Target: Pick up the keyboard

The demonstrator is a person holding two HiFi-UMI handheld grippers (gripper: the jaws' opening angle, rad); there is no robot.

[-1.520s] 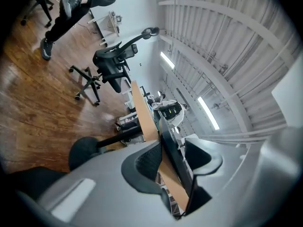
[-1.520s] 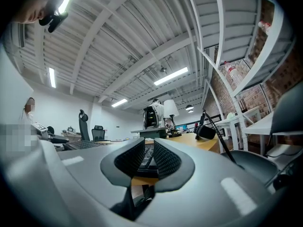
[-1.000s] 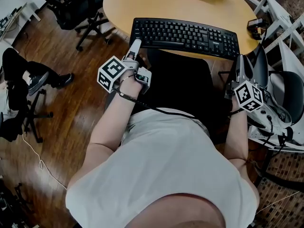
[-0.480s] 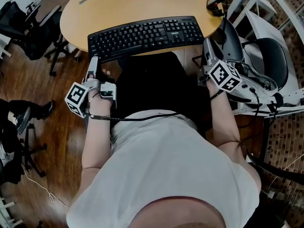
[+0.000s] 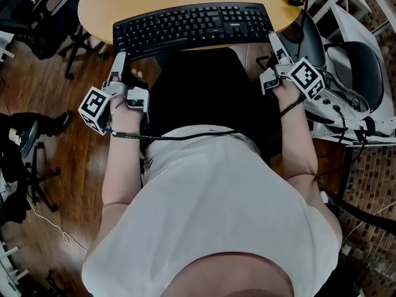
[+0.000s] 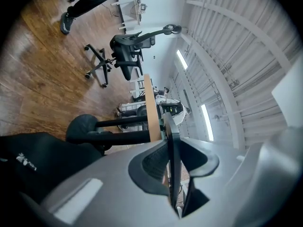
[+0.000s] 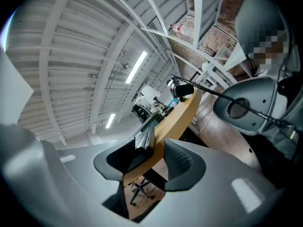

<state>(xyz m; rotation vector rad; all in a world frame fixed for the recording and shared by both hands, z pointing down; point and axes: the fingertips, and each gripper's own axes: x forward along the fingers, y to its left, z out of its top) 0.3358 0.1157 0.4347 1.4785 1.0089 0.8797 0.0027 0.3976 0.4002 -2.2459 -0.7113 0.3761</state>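
Observation:
A black keyboard lies along the near edge of the round wooden table. My left gripper is at its left front corner. In the left gripper view the left gripper has its jaws shut on the keyboard's thin dark edge, seen edge-on. My right gripper is at the keyboard's right end and its jaws are opening. In the right gripper view the right gripper stands wide, with the keyboard and the table's wooden edge in the gap, and no pad presses on them.
Black office chairs stand on the wooden floor at the left. A grey chair and white frames crowd the right side. A black seat sits between my arms under the table's edge. A cable runs across my body.
The right gripper has rolled, dropped a little toward the keyboard's right end and opened its jaws. The left gripper stays at the left front corner and has rolled slightly.

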